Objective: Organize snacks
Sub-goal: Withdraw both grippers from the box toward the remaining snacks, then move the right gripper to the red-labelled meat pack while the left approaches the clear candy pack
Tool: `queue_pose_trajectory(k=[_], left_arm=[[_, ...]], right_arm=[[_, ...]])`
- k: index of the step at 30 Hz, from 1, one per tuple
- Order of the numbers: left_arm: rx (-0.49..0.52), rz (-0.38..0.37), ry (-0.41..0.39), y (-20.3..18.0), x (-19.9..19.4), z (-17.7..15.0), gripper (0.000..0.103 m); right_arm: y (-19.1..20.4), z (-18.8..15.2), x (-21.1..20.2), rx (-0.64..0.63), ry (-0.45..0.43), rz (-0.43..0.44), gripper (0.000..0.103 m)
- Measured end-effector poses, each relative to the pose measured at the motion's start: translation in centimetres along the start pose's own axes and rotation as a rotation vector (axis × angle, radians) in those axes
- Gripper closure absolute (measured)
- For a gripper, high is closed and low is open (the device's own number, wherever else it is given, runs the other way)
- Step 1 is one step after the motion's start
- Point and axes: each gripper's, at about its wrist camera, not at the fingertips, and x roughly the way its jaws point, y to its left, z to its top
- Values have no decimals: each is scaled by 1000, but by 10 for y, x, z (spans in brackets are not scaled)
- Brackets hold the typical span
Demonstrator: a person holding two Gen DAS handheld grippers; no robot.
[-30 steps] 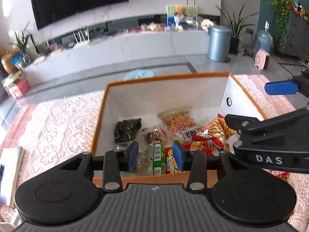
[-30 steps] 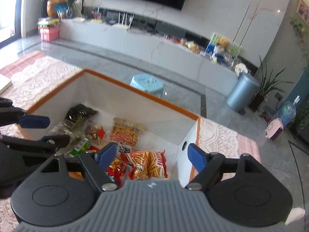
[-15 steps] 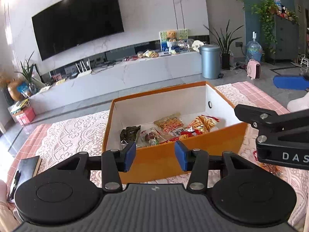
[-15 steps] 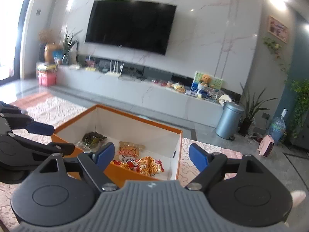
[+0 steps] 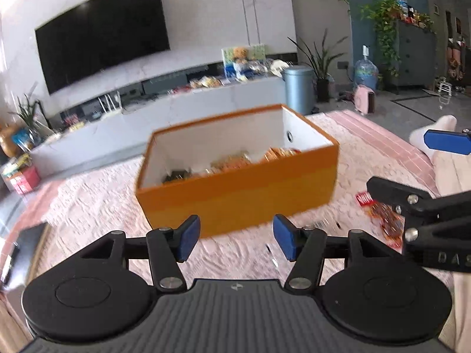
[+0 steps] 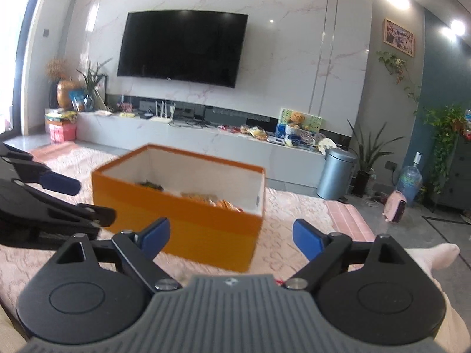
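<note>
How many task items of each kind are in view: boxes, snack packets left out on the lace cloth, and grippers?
Orange box: 1
Red snack packet outside the box on the lace cloth: 1
Grippers, both open and empty: 2, left gripper and right gripper
Total: 4
Packets inside the box are too blurred to count.

My orange box (image 5: 238, 197) looks like matt cardboard with a white paper lining; beneath it lies pink textured lace cloth (image 5: 97, 206). The snack wrapper (image 5: 382, 214) is glossy.
</note>
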Motion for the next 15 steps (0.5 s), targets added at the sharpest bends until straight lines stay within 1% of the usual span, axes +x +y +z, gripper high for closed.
queue_pose_trajectory(k=[3,9,12,15], left_arm=[[-26,-44,34,1,4,-8,34],[-69,-107,74,6,13,-20,32],[-87,-140,90,5,20,-23,32],[-65,-172,89,-2,26,-28,32]], right_arm=[[-6,-14,-1,14,29,-16,15],[-15,-45,15,55,138,-43,16],[-17,-52,25,62,179,-54,16],[-18,-55,32,62,197,-76,16]])
